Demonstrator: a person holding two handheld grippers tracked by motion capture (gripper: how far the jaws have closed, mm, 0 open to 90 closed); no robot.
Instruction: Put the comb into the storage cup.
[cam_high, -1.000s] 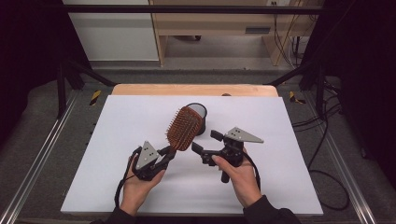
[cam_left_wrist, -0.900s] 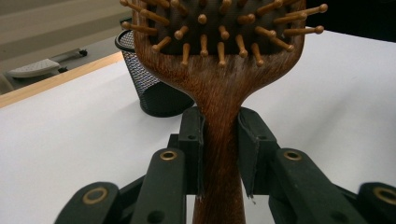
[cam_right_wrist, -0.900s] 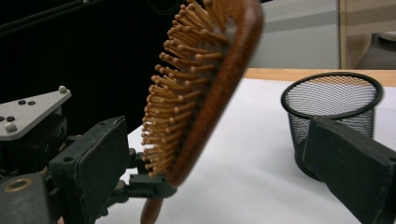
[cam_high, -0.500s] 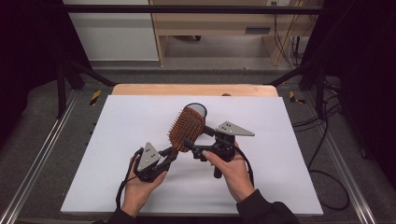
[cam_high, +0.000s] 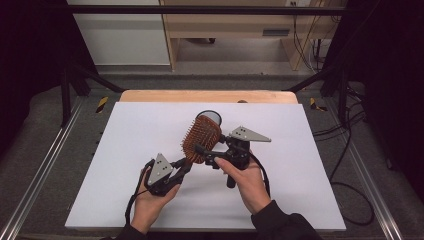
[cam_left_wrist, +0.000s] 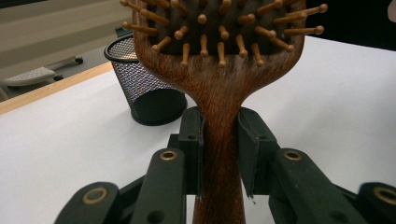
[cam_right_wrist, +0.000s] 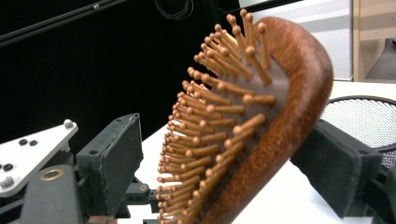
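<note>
A wooden paddle hairbrush with wooden pins stands tilted above the white table top. My left gripper is shut on its handle, both pads pressed to the wood. My right gripper straddles the brush head. Its jaws have just been closing, with the head between them. The left pad stands a little off the pin tips, and the right pad lies at the brush's wooden back. A black mesh cup stands just behind the brush.
The mesh cup is upright and open at the top. A wooden strip runs along the table's far edge. Metal rails flank the table, and black frame legs stand at the back corners. Cables lie on the floor to the right.
My right gripper has moved left and slightly up to the brush head, and its jaws now bracket it. The left hand and the brush have stayed put.
</note>
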